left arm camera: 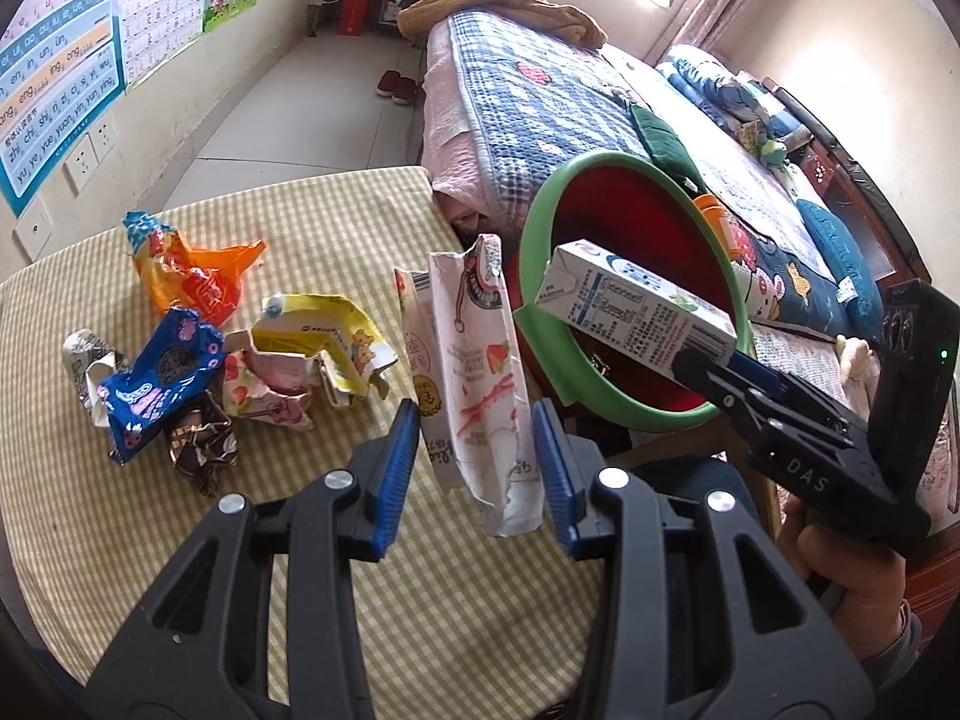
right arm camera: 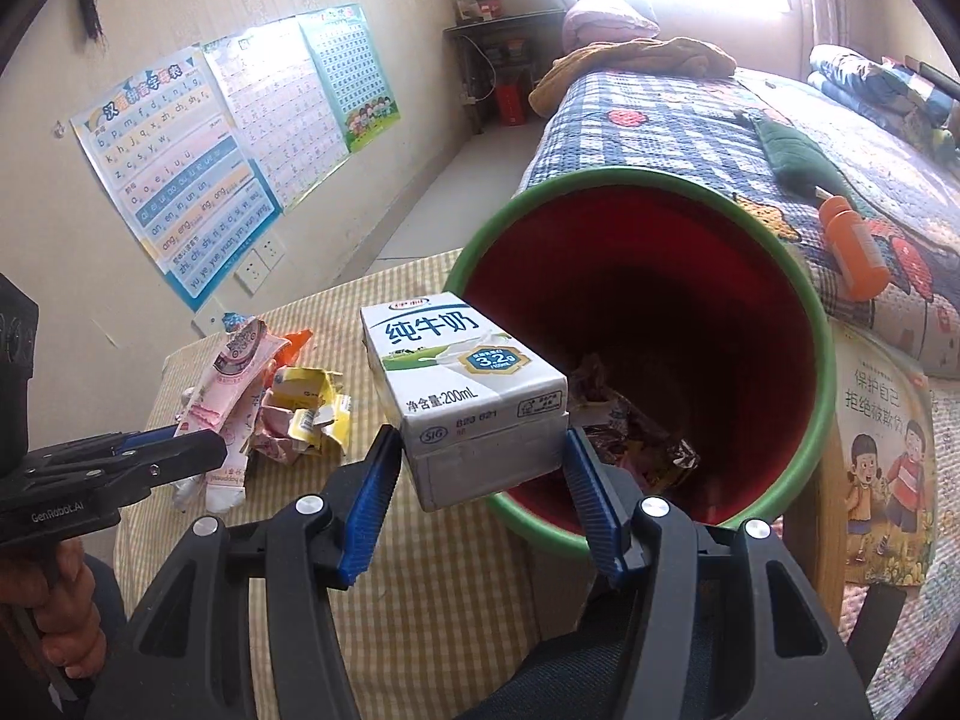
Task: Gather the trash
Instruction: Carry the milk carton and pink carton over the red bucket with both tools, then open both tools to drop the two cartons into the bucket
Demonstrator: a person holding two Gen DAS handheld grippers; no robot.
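Observation:
My left gripper (left arm camera: 474, 468) is shut on a flattened pink-and-white strawberry milk carton (left arm camera: 474, 372), held upright above the checked table (left arm camera: 300, 540). A white and blue milk box (right arm camera: 474, 402) is clamped in my right gripper (right arm camera: 480, 498) at the near rim of the red bin with a green rim (right arm camera: 660, 360). The left wrist view shows that milk box (left arm camera: 636, 306) over the bin (left arm camera: 630, 228), with the right gripper (left arm camera: 708, 372) behind it. Crumpled wrappers lie at the bin's bottom (right arm camera: 636, 438). In the right wrist view, the pink carton (right arm camera: 228, 396) hangs from the left gripper (right arm camera: 198, 450).
A heap of wrappers (left arm camera: 198, 348) lies on the table's left: orange bag, blue packet, yellow carton, foil. A bed with a checked quilt (left arm camera: 540, 102) stands behind the bin, an orange bottle (right arm camera: 852, 252) on it. A picture book (right arm camera: 888, 462) leans to the right.

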